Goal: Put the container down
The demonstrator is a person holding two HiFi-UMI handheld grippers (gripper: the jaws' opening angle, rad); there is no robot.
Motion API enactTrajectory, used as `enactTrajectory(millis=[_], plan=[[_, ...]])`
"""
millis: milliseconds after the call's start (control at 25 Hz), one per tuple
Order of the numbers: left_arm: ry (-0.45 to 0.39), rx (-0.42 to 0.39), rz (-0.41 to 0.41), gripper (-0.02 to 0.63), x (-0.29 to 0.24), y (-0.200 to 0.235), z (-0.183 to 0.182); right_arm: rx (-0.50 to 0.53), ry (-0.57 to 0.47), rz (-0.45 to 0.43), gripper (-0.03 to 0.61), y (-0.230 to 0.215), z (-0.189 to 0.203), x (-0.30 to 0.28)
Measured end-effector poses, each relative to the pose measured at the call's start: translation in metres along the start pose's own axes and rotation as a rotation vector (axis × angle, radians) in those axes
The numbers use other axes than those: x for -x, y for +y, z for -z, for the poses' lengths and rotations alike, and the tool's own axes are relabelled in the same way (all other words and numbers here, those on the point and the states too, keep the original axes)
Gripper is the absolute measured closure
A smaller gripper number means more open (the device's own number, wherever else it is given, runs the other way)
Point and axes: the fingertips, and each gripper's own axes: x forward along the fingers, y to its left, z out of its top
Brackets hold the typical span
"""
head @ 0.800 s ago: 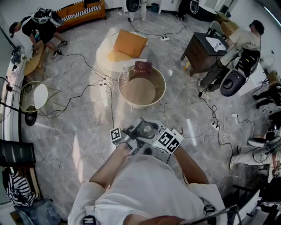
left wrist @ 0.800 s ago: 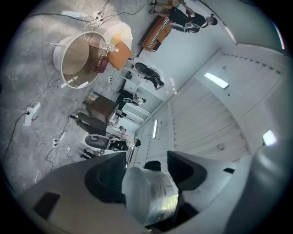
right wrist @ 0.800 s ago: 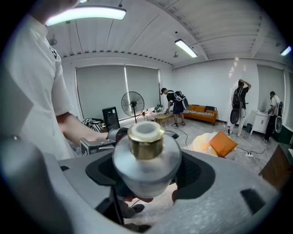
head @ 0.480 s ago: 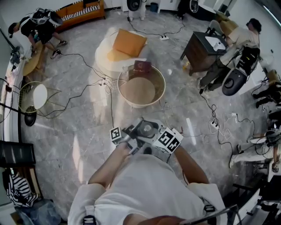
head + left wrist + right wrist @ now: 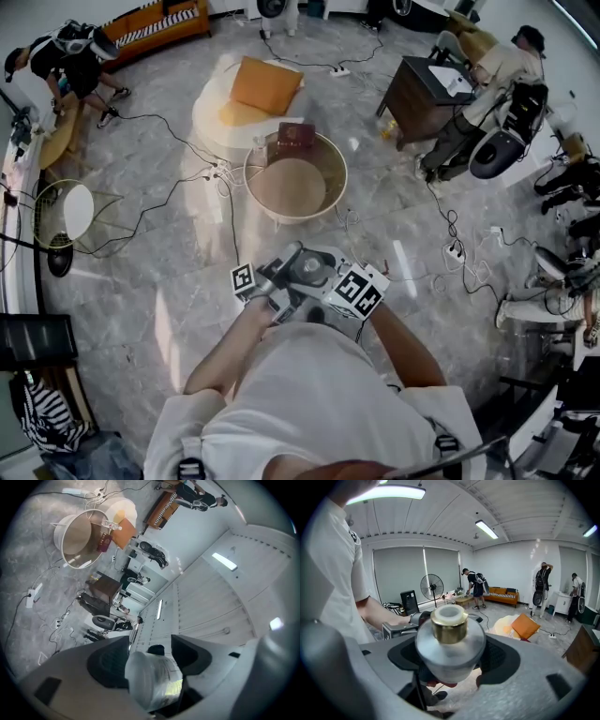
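Closest to me, low in the middle of the head view, both grippers are bunched against the chest with the container (image 5: 311, 270) between their marker cubes. In the right gripper view, the right gripper (image 5: 452, 653) is clamped on the container's frosted body, a pad pressed to each side. The gold collar and white mouth point straight back at that camera. So its long axis runs along the right jaws, neck inward and base outward.

From the other side, the left gripper (image 5: 150, 641) has its jaws spread, and the container's base end sits tilted between them. I see no squeeze there, so I judge them released. The right gripper is the one carrying it.

Farther up the frame stands a round tub (image 5: 330, 202) on the marble floor. Beyond it is a pale round table (image 5: 211, 122) with an orange cushion (image 5: 265, 86). I can't tell which is meant as the set-down spot. The base must swing downward first.
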Motion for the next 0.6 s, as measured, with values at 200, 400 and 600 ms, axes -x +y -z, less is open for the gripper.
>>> enactTrajectory(millis=[200, 400, 600], plan=[[0.020, 0.004, -0.004, 0.353, 0.004, -0.004, -0.006, -0.014, -0.008, 0.029, 0.241, 0.000, -0.004, -0.008], [0.043, 0.013, -0.029, 0.353, 0.011, -0.009, -0.011, -0.033, -0.020, 0.056, 0.241, 0.003, -0.010, -0.018], [0.070, 0.006, -0.048, 0.354, 0.021, -0.009, -0.012, -0.050, -0.028, 0.072, 0.241, 0.010, -0.010, -0.025]])
